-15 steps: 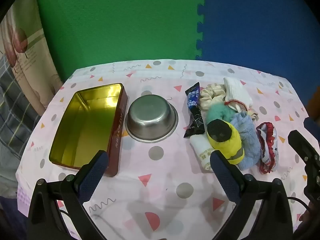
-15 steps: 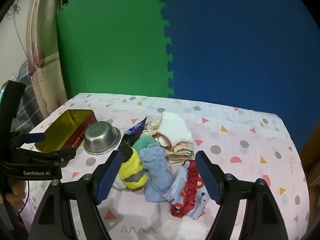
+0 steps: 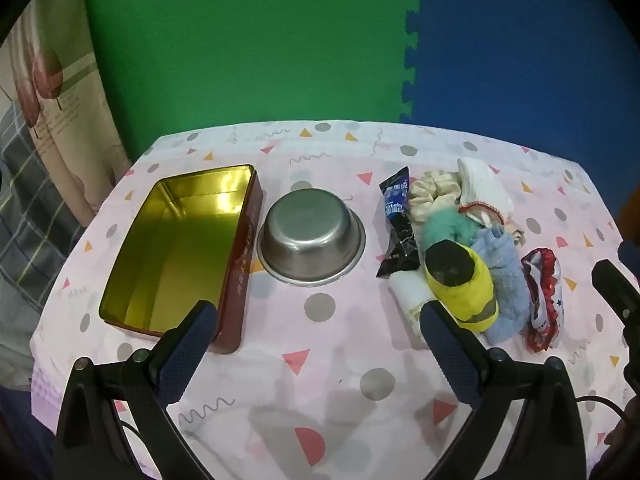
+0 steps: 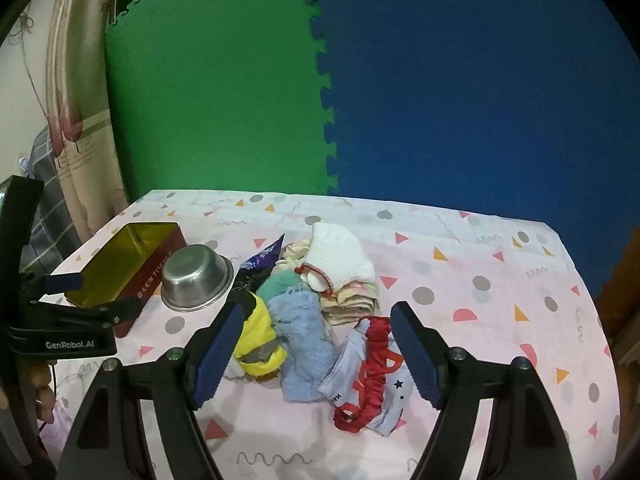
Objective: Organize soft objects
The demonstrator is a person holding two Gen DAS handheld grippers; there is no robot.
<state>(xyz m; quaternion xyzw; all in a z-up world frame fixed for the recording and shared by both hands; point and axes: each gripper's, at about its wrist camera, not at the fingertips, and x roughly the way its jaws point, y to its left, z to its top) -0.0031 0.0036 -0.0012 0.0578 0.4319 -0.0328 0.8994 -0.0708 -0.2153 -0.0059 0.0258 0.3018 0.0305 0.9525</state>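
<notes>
A heap of soft things lies on the patterned tablecloth: a yellow and black roll (image 3: 462,284) (image 4: 256,336), a light blue fluffy cloth (image 3: 500,280) (image 4: 304,344), a teal piece (image 3: 448,224), a cream scrunchie (image 3: 434,192), a white knitted item (image 3: 484,188) (image 4: 340,260) and a red-trimmed cloth (image 3: 544,300) (image 4: 368,376). A gold-lined red tin (image 3: 176,248) (image 4: 120,264) stands open at the left beside a steel bowl (image 3: 312,236) (image 4: 196,276). My left gripper (image 3: 316,316) hovers open over bare cloth. My right gripper (image 4: 316,320) is open above the heap, nothing between its fingers.
A dark snack packet (image 3: 398,224) (image 4: 260,260) lies between bowl and heap. Green and blue foam mats (image 4: 280,80) form the back wall. A curtain (image 3: 48,120) hangs at the left. The table edge (image 4: 576,280) drops off at the right.
</notes>
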